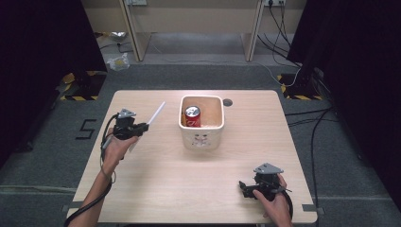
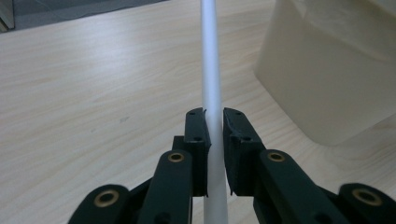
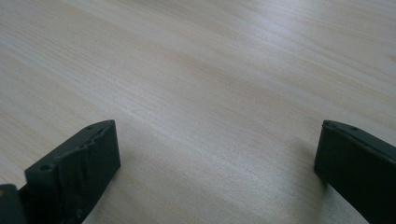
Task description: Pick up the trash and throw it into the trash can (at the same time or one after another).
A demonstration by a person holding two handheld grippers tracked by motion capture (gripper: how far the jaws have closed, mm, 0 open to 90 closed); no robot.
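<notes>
Plainly, the step in hand was carrying the straw (image 1: pixel 156 113) toward the can (image 1: pixel 192 117), judging by how things lay. The left gripper (image 1: pixel 143 126) had its jaws clamped tight on the straw, which in the left gripper view ran up between the pads (image 2: pixel 195 135) and out past the top edge. In the high view the straw was lifted clear of the table (image 1: pixel 198 189), left of the tub (image 1: pixel 202 137), near it but not touching. Its long axis lay on a slant, the gripped end low and toward the person, the free end pointing away and to the right, roughly toward the tub's far left corner. The red can stood upright inside the tub, against its left wall, top showing; whether it was opened could not be told. The right gripper (image 1: pixel 247 187) rested low near the table's near right corner, well apart from the tub, its jaws spread wide with bare wood between them in the right gripper view. The next move likely called for swinging the straw over the tub, tipping it nearer upright, and lowering its free end at the can's top, a small target that wanted a steady hand.
</notes>
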